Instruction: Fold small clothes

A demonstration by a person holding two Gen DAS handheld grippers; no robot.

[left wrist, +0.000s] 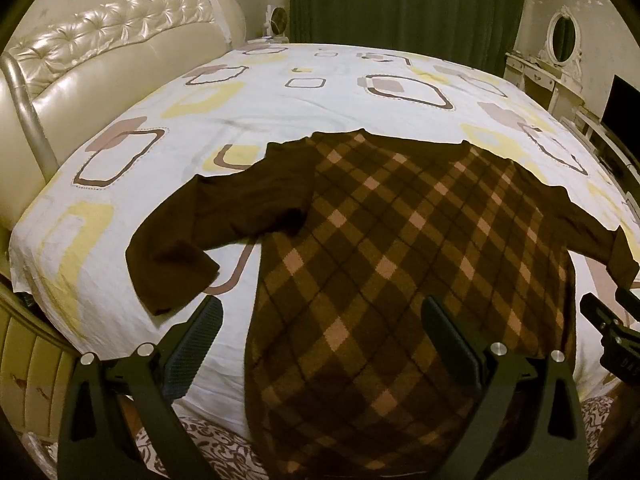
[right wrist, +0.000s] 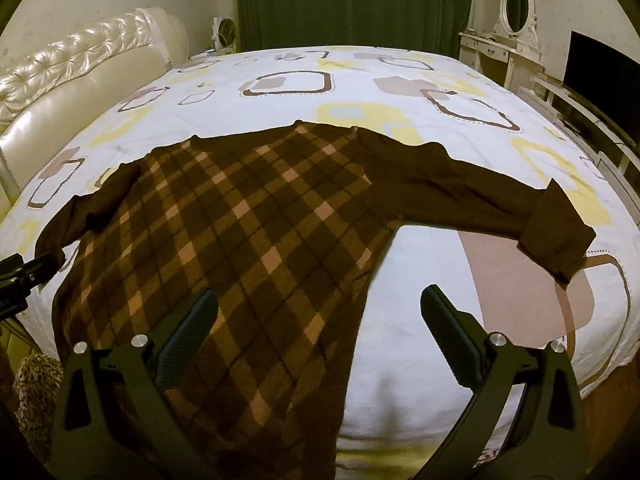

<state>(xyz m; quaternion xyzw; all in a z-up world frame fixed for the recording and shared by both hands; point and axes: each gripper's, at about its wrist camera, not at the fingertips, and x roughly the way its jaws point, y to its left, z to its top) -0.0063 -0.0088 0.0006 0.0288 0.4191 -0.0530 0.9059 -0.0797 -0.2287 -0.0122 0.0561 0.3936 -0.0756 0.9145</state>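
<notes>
A brown sweater with a tan diamond check front lies spread flat on the bed, hem toward me; it also shows in the right wrist view. Its plain brown left sleeve is bent outward, and its right sleeve stretches to the right with a turned cuff. My left gripper is open and empty above the sweater's lower left edge. My right gripper is open and empty above the lower right edge. The right gripper's tip shows at the left view's right border.
The bed sheet is white with yellow and brown squares. A padded cream headboard stands on the left. Green curtains hang behind. A white dressing table with oval mirror and a dark screen stand on the right.
</notes>
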